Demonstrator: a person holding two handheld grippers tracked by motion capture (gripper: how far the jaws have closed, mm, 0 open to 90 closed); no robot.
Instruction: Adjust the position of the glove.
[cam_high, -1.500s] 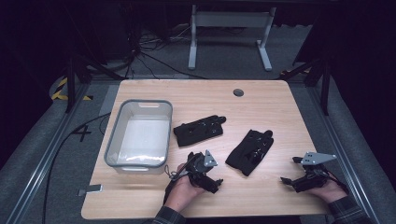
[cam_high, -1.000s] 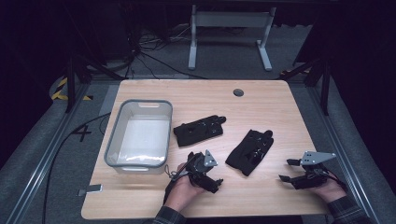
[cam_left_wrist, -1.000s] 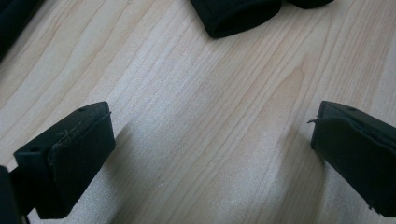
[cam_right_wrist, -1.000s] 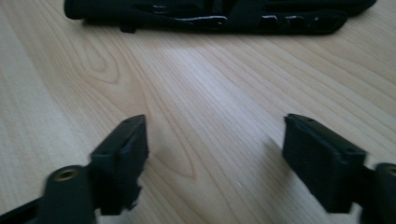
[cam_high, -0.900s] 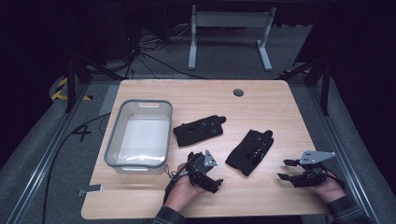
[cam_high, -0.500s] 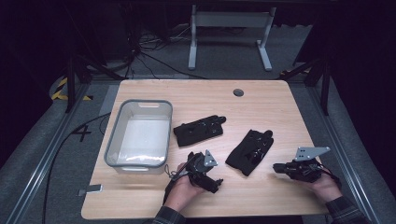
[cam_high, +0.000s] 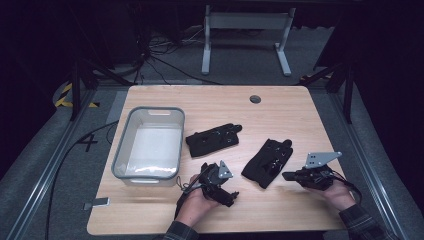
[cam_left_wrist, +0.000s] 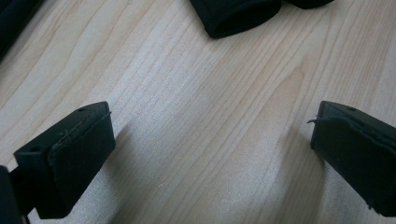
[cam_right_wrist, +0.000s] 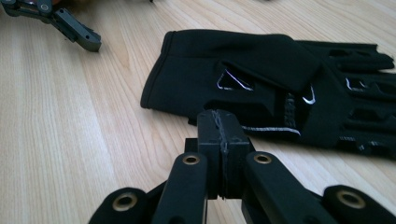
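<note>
Wooden tabletop (cam_high: 300, 107), light grain, rounded corners, with a small round grommet hole (cam_high: 255, 99) near its far edge. On its left part sits a clear plastic bin (cam_high: 122, 150) with a grey rim, just left of the first glove.

Two black gloves lie flat mid-tabletop. Left glove (cam_high: 212, 140) sits beside the bin, fingers pointing right and away. Right glove (cam_high: 268, 161) lies at an angle, fingers toward the far edge, cuff toward the near edge. In the right gripper view this glove (cam_right_wrist: 261, 88) lies just ahead of the jaws, cuff at picture left, not touched.

Right gripper (cam_high: 289, 175), held in the person's right hand at the near right, points left at the right glove's cuff edge, just beside it. Its jaws have just been closing and now sit pressed together, pad to pad, nothing between them (cam_right_wrist: 219, 133).

Left gripper (cam_high: 231, 197) rests low at the near middle, in the person's left hand, near the right glove's cuff. Jaws spread wide over bare wood, nothing between them (cam_left_wrist: 210, 154).
</note>
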